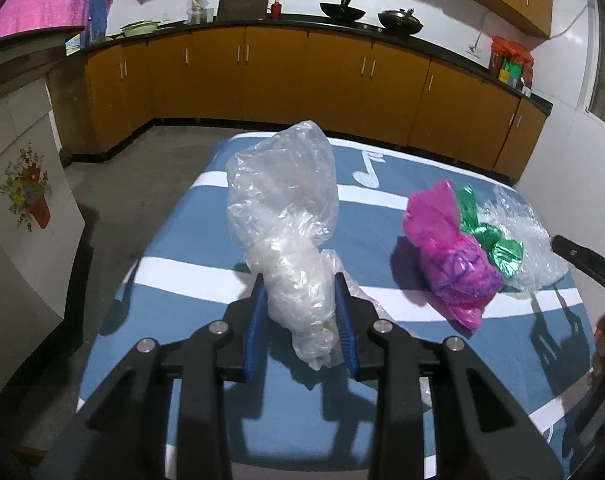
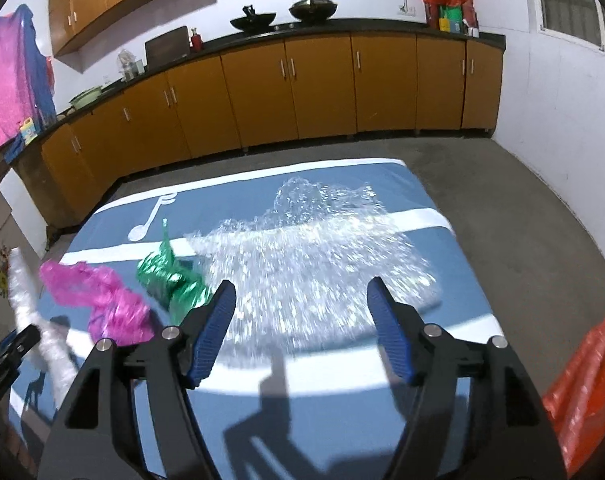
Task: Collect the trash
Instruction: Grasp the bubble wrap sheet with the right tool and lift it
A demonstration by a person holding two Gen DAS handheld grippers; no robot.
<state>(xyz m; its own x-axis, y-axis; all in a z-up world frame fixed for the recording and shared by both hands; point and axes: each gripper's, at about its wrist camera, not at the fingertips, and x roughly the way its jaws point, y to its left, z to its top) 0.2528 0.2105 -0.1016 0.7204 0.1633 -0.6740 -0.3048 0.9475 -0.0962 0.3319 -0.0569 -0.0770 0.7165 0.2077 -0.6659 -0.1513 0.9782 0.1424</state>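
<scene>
A crumpled clear plastic bag (image 1: 286, 232) is pinched between the ribbed blue pads of the left gripper (image 1: 300, 312), above a blue, white-striped cloth (image 1: 206, 240). The right gripper (image 2: 302, 316) is spread wide and holds nothing, over a glittery clear sheet (image 2: 314, 248). A pink bag (image 1: 450, 256) and a shiny green wrapper (image 1: 490, 236) lie touching on the cloth.

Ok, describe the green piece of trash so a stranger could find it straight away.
Start at the blue cloth with white stripes on the floor. Right of its white music note lies a heap of trash; the green foil wrapper sits between the pink plastic bag and the clear crinkled sheet. Only it is shiny, metallic green.
</scene>
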